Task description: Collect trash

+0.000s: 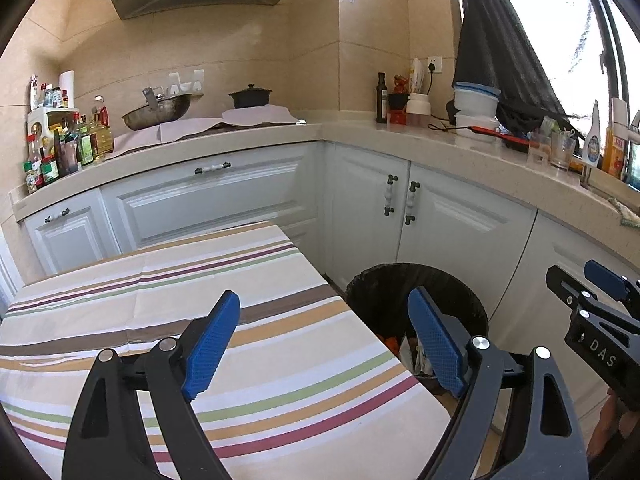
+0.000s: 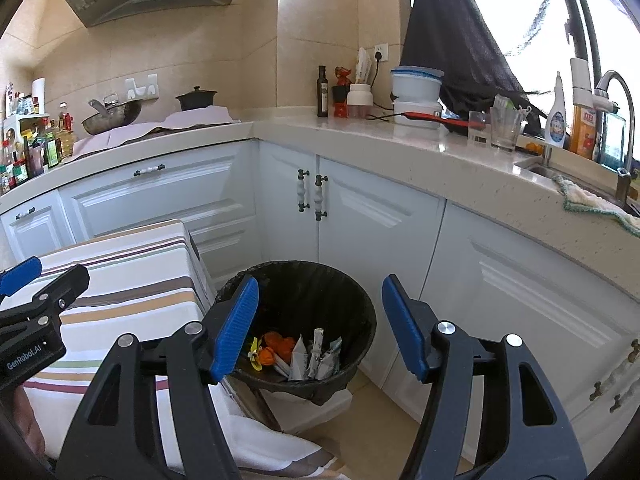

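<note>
the left gripper (image 1: 324, 344) hangs over the striped tablecloth (image 1: 168, 308), fingers spread, nothing between them. the right gripper (image 2: 320, 328) is likewise spread and empty above the black trash bin (image 2: 362, 312), which stands at the table's three o'clock; paper and orange trash (image 2: 300, 354) lies inside.

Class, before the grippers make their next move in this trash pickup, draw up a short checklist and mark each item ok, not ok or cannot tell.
1. Left gripper empty, jaws apart: ok.
2. Right gripper empty, jaws apart: ok.
3. Trash bin upright beside the table, liner in place: ok.
4. Collected trash inside the bin: ok.
5. Striped tablecloth free of trash where visible: ok.
6. Trash left on the floor or elsewhere: cannot tell.
</note>
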`<action>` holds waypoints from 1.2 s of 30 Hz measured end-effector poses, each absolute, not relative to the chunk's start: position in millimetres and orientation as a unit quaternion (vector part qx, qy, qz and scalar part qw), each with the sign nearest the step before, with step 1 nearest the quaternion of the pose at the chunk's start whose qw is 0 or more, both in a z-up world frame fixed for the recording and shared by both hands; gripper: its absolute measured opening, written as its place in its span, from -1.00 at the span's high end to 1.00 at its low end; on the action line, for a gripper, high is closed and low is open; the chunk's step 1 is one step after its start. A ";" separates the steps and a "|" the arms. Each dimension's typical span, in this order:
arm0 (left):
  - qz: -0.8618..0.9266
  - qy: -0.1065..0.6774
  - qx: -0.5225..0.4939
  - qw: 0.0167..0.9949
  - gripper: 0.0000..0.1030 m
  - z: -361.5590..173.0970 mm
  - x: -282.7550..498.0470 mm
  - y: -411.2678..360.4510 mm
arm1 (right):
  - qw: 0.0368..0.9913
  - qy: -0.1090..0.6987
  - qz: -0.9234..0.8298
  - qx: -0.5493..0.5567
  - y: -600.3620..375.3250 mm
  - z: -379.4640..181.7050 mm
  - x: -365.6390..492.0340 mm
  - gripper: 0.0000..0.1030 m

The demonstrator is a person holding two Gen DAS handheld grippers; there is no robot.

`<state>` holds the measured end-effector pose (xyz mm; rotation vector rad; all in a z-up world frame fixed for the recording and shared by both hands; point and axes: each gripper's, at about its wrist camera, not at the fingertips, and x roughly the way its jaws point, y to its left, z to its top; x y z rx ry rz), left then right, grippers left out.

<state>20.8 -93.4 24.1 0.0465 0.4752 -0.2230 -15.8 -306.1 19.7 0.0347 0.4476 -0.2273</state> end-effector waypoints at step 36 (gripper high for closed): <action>-0.110 0.235 0.019 0.965 -0.62 23.8 19.2 -92.4 | 0.969 0.218 -0.114 0.015 -308.7 23.6 -19.3 -0.22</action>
